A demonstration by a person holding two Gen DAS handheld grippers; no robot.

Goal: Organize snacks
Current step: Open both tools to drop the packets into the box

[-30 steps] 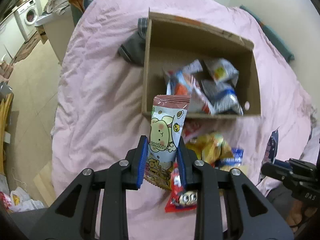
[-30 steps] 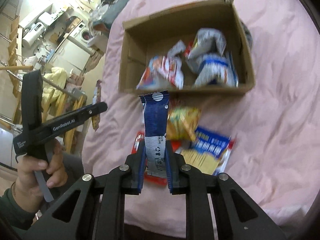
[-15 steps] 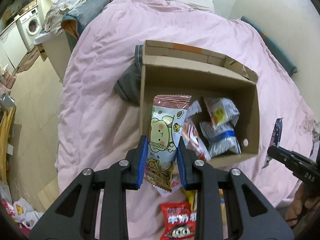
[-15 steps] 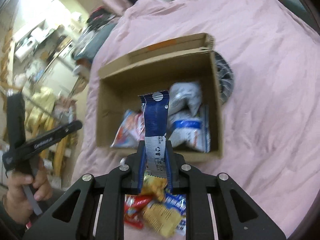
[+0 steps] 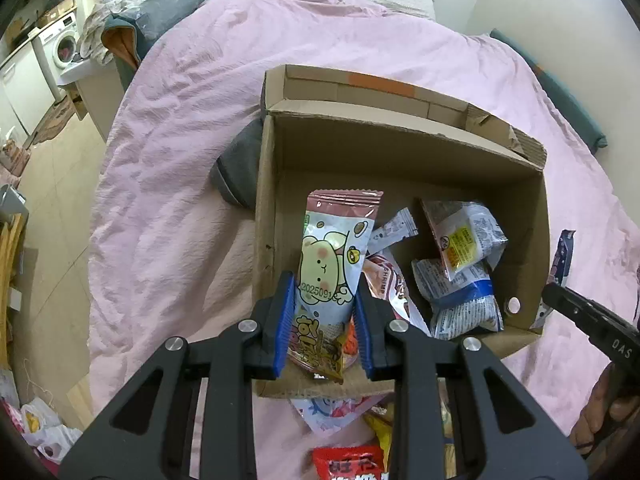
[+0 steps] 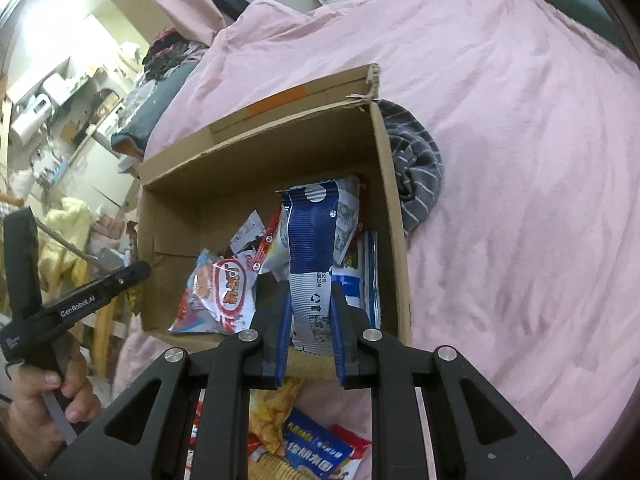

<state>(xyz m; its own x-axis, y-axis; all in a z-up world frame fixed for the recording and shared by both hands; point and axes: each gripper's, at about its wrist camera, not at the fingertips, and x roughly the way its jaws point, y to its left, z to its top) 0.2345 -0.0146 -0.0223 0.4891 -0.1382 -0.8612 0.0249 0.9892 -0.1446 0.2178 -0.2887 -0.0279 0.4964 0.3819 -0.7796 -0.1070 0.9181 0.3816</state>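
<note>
An open cardboard box (image 5: 404, 148) (image 6: 264, 148) sits on the pink bedspread and holds several snack packets (image 5: 464, 264) (image 6: 220, 292). My left gripper (image 5: 324, 320) is shut on a pink and white cartoon snack packet (image 5: 332, 256), held over the box's near left corner. My right gripper (image 6: 310, 330) is shut on a blue and white snack packet (image 6: 312, 252), held over the box's near right side. More packets lie on the bed in front of the box (image 5: 348, 460) (image 6: 308, 440).
A grey striped cloth (image 6: 416, 172) (image 5: 236, 168) lies against the box's far side wall. The pink bedspread (image 5: 180, 140) (image 6: 520, 160) stretches all round. The floor, a washing machine (image 5: 60, 44) and clutter lie to the left of the bed.
Both grippers have moved forward with their packets, from over the loose pile in front of the box to over the box's near edge.
</note>
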